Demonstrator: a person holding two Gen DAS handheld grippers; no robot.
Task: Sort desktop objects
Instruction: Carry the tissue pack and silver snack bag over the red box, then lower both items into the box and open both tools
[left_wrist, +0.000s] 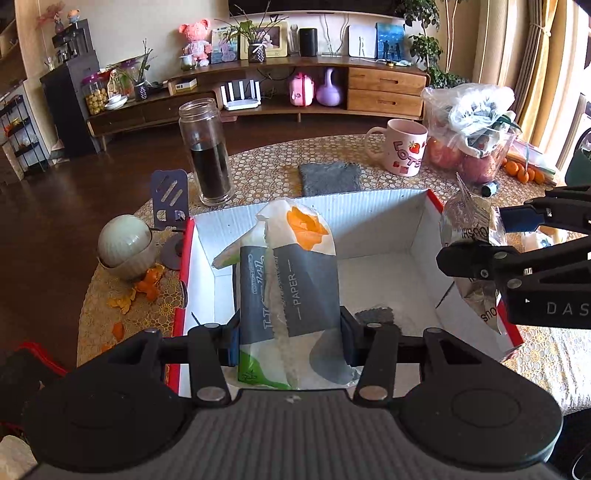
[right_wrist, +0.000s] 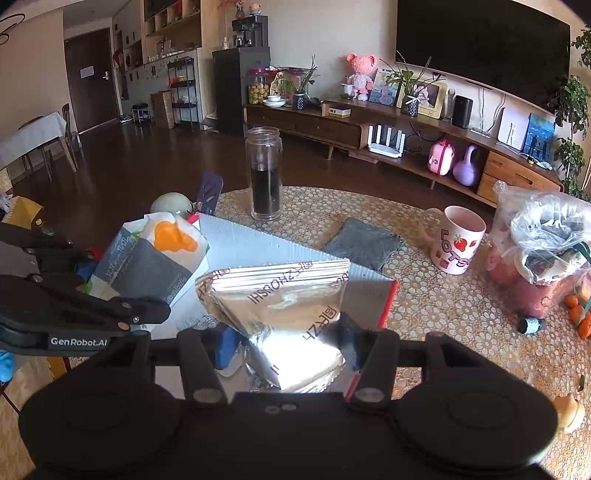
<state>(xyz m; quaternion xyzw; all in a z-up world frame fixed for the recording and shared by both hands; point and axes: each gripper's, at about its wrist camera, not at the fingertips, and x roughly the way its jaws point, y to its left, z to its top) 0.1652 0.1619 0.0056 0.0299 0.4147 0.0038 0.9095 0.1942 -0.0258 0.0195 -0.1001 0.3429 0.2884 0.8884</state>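
Over the white cardboard box (left_wrist: 413, 218) with red edges, the left gripper (left_wrist: 290, 334) is clamping a tissue pack (left_wrist: 288, 273) with orange peel (left_wrist: 304, 225) on top, while beside it the right gripper (right_wrist: 286, 341) is squeezing a crumpled foil pouch (right_wrist: 280, 306) above the box's near corner.

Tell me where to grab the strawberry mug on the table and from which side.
Take the strawberry mug across its rim and wall from above. It stands upright with the mouth open. Its handle points toward the gray cloth, so that side is free; the plastic bag crowds the opposite side.
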